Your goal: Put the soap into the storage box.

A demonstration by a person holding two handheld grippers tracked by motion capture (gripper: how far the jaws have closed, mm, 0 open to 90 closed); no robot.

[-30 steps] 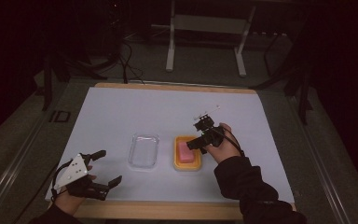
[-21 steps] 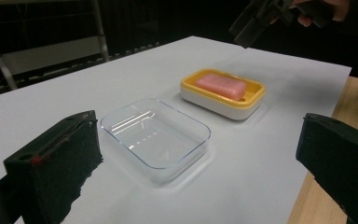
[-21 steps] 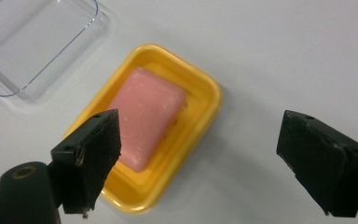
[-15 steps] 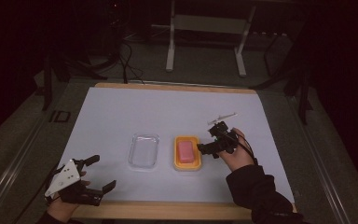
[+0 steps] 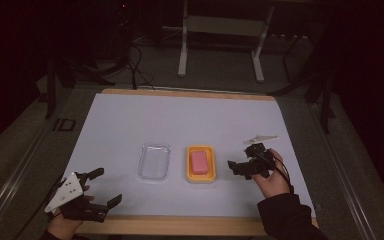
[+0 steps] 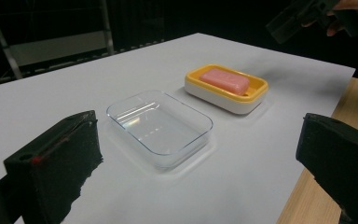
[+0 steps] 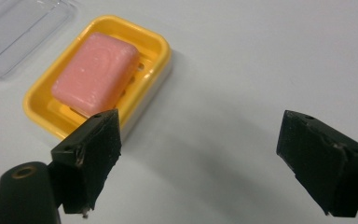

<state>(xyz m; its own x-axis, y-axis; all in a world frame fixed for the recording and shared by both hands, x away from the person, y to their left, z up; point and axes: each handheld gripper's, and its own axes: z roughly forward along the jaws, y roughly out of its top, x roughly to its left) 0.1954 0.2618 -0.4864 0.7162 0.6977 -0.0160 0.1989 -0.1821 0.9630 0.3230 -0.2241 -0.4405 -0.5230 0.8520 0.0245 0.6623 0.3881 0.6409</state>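
Left gripper (image 5: pixel 102 187) hangs over the near table edge, jaws spread wide, nothing in them. Right gripper (image 5: pixel 242 160) hovers just right of the yellow soap dish (image 5: pixel 201 175), jaws released and empty too. Pink soap (image 5: pixel 199 162) lies in that dish; clear tray (image 5: pixel 154 161) sits just beside it on the white table (image 5: pixel 180 120).

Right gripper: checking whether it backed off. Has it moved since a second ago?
Yes. The right gripper moved right and toward the person, off the soap dish.
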